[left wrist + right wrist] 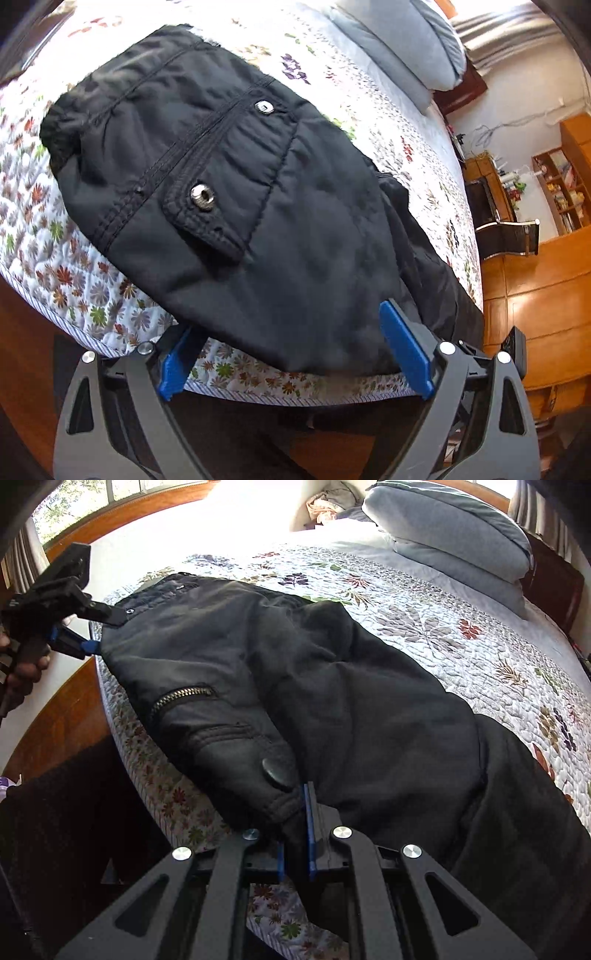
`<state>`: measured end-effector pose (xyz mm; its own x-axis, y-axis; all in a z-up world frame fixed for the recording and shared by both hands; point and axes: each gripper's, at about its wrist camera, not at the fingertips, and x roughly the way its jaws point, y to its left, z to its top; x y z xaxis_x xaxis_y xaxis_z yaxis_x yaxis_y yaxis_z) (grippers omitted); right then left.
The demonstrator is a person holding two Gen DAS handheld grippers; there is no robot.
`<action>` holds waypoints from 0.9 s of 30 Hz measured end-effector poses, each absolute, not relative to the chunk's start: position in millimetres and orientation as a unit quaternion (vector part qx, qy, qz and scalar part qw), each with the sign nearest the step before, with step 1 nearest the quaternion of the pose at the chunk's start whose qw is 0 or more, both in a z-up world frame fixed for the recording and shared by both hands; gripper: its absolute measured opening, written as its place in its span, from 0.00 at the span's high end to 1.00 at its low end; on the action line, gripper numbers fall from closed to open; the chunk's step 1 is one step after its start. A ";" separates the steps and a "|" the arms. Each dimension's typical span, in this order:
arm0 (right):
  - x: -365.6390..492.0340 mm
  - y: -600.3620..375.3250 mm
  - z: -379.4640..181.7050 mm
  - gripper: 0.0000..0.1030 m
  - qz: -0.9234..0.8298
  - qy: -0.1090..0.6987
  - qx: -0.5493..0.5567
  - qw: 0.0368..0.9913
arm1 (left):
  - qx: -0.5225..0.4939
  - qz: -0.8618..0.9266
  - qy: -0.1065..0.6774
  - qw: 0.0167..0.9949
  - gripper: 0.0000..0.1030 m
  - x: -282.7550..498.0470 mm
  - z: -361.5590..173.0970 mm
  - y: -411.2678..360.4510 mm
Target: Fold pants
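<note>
Black pants (pixel 236 206) lie on a floral quilt (pixel 55 258) at the bed's near edge, with metal snaps and a pocket flap showing. My left gripper (pixel 291 332) is open, its blue pads on either side of the pants' near edge. In the right wrist view the pants (pixel 332 686) stretch across the quilt, with a brass zipper and a round black button. My right gripper (pixel 295 805) is shut on a fold of the pants next to the button. The left gripper (pixel 88 635) also shows at far left, at the pants' waist end.
The quilt (pixel 461 635) covers a bed with grey pillows (pixel 454 535) at the far right. The bed's wooden frame (pixel 62 716) runs below the quilt edge. Wooden shelves and a desk (pixel 554 184) stand to the right, beyond the bed.
</note>
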<state>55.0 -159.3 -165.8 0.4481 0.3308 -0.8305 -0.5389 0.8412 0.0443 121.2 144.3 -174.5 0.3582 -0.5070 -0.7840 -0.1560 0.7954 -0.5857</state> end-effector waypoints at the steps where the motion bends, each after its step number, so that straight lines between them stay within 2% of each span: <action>1: 54.9 -159.9 -166.5 0.92 0.258 0.458 -0.110 0.843 | -0.315 -0.102 0.557 0.762 0.32 122.4 -180.9 147.5; 2: 54.1 -160.5 -166.3 0.92 0.259 0.458 -0.110 0.844 | -0.330 -0.099 0.553 0.759 0.38 124.1 -185.5 151.1; 3: 53.2 -160.5 -166.1 0.92 0.258 0.457 -0.112 0.844 | -0.342 -0.100 0.548 0.757 0.58 125.9 -187.3 153.3; 4: 53.4 -160.2 -166.0 0.92 0.256 0.457 -0.113 0.844 | -0.354 -0.099 0.544 0.755 0.69 124.4 -190.1 155.6; 5: 53.5 -160.3 -166.6 0.92 0.255 0.457 -0.111 0.845 | -0.359 -0.099 0.539 0.756 0.71 124.6 -189.7 156.4; 7: 56.3 -159.3 -167.3 0.91 0.250 0.459 -0.107 0.846 | -0.352 -0.099 0.526 0.768 0.83 124.8 -185.5 157.1; 9: 58.1 -158.6 -169.2 0.87 0.248 0.464 -0.098 0.845 | -0.333 -0.095 0.511 0.787 0.85 121.7 -175.7 153.4; 11: 56.9 -160.6 -170.7 0.77 0.249 0.472 -0.086 0.841 | -0.295 -0.080 0.509 0.804 0.85 118.1 -171.8 156.1; 12: 55.5 -162.1 -170.1 0.74 0.247 0.475 -0.084 0.841 | -0.270 -0.076 0.517 0.809 0.84 117.8 -171.6 160.4; 14: 50.4 -168.3 -167.3 0.51 0.242 0.480 -0.078 0.840 | -0.217 -0.070 0.528 0.818 0.83 119.9 -175.0 148.9; 16: 41.5 -178.2 -161.6 0.36 0.234 0.478 -0.074 0.843 | -0.195 -0.063 0.525 0.826 0.78 118.2 -170.3 142.3; 17: 35.0 -187.2 -157.0 0.35 0.231 0.475 -0.065 0.846 | -0.182 -0.059 0.524 0.830 0.77 117.0 -166.3 139.5; 19: 22.6 -218.3 -146.4 0.35 0.212 0.468 -0.021 0.858 | -0.156 -0.053 0.523 0.836 0.60 112.8 -155.9 132.4; 20: 17.9 -239.6 -140.8 0.35 0.196 0.464 0.012 0.864 | -0.141 -0.054 0.519 0.841 0.57 109.0 -149.0 129.7; 22: 4.0 -292.8 -131.6 0.34 0.151 0.452 0.096 0.874 | -0.111 -0.053 0.516 0.848 0.40 103.9 -137.9 130.4; 27: -60.9 -451.8 -129.3 0.34 -0.030 0.383 0.298 0.874 | -0.070 -0.061 0.497 0.863 0.30 85.7 -107.8 120.1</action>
<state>-60.9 -451.8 -129.3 0.7048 0.1756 -0.6874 0.2816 0.8201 0.4982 85.7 120.1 -107.8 0.4990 -0.1745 -0.8488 0.0362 0.9829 -0.1808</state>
